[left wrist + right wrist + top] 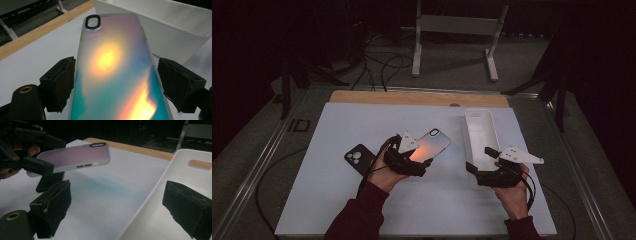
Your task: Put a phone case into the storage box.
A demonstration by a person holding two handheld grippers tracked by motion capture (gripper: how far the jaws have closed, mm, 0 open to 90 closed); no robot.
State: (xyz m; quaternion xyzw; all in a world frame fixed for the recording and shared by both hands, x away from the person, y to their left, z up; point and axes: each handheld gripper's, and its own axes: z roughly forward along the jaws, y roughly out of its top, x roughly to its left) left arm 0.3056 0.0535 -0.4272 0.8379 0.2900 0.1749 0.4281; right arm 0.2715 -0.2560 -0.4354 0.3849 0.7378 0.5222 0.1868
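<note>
2 phone cases, 1 iridescent (432, 145) and 1 black (359, 157); 1 white tray (479, 131); 2 grippers (426, 163) (477, 163).

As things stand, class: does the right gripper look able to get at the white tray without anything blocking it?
Probably yes. The right gripper hangs with open, empty jaws at the near end of the white tray, and the left gripper keeps the iridescent phone case off to the side.

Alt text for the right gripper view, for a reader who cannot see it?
The left claw holds an iridescent phone case in the air above the white table. The right claw stands open in the foreground, one jaw over a white tray.
</note>
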